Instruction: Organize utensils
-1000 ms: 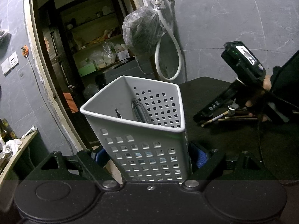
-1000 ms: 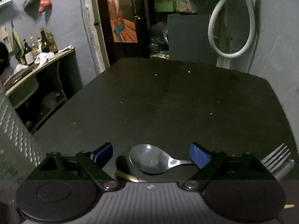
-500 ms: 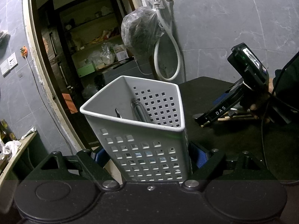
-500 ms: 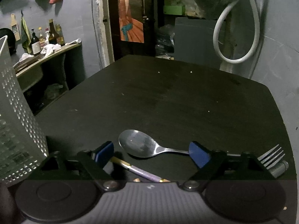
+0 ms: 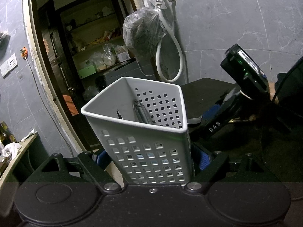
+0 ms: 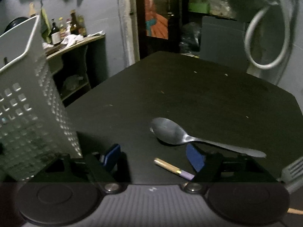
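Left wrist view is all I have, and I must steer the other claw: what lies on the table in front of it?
Observer: A steel spoon lies flat just beyond the right claw.
Operator: Anything between its fingers?
Observer: A gold-and-lilac stick lies on the table there, nearer the right-hand finger; the jaws are closing.
Operator: Any fork?
Observer: Fork tines show at the right edge of that view.

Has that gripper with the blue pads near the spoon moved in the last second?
Yes. In the left wrist view, the right gripper has slid leftward along the dark table, nearer the white basket, while the wall hose stays put.
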A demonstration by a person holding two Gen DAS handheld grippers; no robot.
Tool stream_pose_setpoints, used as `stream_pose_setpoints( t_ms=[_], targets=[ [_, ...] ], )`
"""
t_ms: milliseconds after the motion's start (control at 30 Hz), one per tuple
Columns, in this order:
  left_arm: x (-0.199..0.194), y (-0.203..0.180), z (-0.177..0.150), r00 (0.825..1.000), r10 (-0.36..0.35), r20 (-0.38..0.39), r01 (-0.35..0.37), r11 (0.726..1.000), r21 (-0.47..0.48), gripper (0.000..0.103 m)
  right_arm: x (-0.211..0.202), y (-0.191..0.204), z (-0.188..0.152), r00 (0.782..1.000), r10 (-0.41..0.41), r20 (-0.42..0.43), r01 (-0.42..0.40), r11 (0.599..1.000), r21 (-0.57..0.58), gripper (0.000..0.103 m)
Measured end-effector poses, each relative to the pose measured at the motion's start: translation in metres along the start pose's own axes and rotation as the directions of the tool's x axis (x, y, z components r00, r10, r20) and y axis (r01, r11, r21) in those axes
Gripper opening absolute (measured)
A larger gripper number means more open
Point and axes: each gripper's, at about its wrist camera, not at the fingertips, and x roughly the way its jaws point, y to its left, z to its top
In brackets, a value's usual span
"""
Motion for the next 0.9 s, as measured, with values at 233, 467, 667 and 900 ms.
stream_pose_setpoints(
  t_ms=[233, 467, 667, 900],
  targets=[
    [0.001, 0.0, 0.0, 1.0, 0.0, 0.001, 0.0, 1.0, 0.0, 0.088, 0.012, -0.02, 0.008, 1.0, -0.012, 0.021, 0.011, 1.0, 0.016, 0.082],
    [0.001, 0.0, -0.001, 1.0, -0.001, 0.0, 0.001, 1.0, -0.004, 0.088, 0.011, -0.016, 0.0, 0.999, -0.012, 0.037, 0.012, 1.0, -0.001, 0.079],
    [0.002, 0.0, -0.001, 1.0, -0.004, -0.003, 0.004, 1.0, -0.003, 0.088, 0.001, -0.015, -0.008, 0.999, -0.013, 0.033, 0.013, 1.0, 0.017, 0.083],
    [0.005, 0.003, -0.001, 1.0, -0.012, -0.007, 0.012, 1.0, 0.001, 0.088, -0.014, -0.006, -0.023, 0.998, 0.008, 0.061, -0.009, 1.0, 0.007, 0.073]
  ],
)
